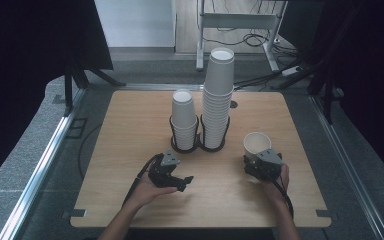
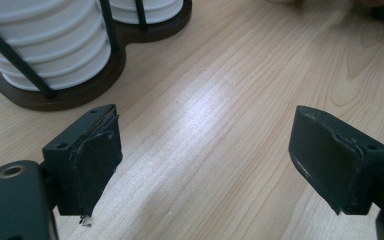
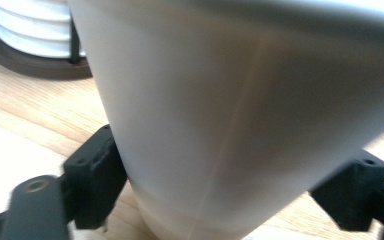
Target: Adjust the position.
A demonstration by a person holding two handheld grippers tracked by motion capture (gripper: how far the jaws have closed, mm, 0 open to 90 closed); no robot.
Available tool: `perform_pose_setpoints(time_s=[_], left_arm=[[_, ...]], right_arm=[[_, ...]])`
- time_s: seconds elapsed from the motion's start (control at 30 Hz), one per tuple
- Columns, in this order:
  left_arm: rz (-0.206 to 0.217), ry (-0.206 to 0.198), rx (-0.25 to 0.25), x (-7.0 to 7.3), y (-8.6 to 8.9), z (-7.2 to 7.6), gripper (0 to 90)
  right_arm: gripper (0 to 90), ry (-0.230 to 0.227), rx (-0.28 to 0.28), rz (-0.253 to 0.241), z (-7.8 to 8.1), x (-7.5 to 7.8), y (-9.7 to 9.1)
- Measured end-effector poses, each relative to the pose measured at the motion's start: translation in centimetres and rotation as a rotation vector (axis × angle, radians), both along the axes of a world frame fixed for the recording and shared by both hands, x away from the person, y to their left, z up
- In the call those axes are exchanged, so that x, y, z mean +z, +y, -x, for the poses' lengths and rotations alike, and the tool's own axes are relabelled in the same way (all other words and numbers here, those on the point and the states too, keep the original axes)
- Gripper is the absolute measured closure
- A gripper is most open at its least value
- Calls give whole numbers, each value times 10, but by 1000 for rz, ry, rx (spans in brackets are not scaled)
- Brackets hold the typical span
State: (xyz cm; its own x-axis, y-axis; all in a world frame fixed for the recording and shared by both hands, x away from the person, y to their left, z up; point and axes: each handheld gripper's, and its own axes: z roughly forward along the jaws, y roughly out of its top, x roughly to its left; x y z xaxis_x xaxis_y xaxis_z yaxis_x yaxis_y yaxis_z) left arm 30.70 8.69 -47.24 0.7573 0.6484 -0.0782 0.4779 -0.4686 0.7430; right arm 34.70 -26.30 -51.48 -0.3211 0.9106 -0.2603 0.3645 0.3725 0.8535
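Observation:
A single white paper cup (image 1: 257,142) stands upright on the wooden table (image 1: 125,150) at the right. My right gripper (image 1: 258,158) reaches its base from the near side. In the right gripper view the cup (image 3: 230,100) rises between the two jaws, whose pads lie close beside its wall without visibly squeezing it, so I read my right gripper (image 3: 220,195) as open. My left gripper (image 1: 185,182) lies in an upturned hand near the front middle. Its jaws are apart over bare wood, so my left gripper (image 2: 205,165) is open and holds nothing.
A dark two-ring wire holder (image 1: 200,146) at the table's middle carries a short stack of white cups (image 1: 184,117) and a tall stack (image 1: 218,95). The short stack (image 2: 45,45) sits just ahead of the left jaws. Cables and a desk frame (image 1: 240,22) lie beyond the table.

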Motion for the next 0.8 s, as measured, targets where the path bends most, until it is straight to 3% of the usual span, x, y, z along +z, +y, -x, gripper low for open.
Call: perform_pose_setpoints(time_s=[0.3, 0.4, 0.5, 0.8], left_arm=[[-11, 6, -8, 0, 0, 0, 137], [-10, 3, -4, 1, 2, 0, 137], [-2, -2, 6, 3, 6, -1, 139], [-1, 0, 22, 3, 12, -2, 139]], right_arm=[[36, 17, 11, -55, 2, 2, -1], [21, 6, 10, -75, 6, 5, -1], [7, -23, 9, -145, 13, 12, -9], [0, -66, 17, -229, 36, 30, -27]])
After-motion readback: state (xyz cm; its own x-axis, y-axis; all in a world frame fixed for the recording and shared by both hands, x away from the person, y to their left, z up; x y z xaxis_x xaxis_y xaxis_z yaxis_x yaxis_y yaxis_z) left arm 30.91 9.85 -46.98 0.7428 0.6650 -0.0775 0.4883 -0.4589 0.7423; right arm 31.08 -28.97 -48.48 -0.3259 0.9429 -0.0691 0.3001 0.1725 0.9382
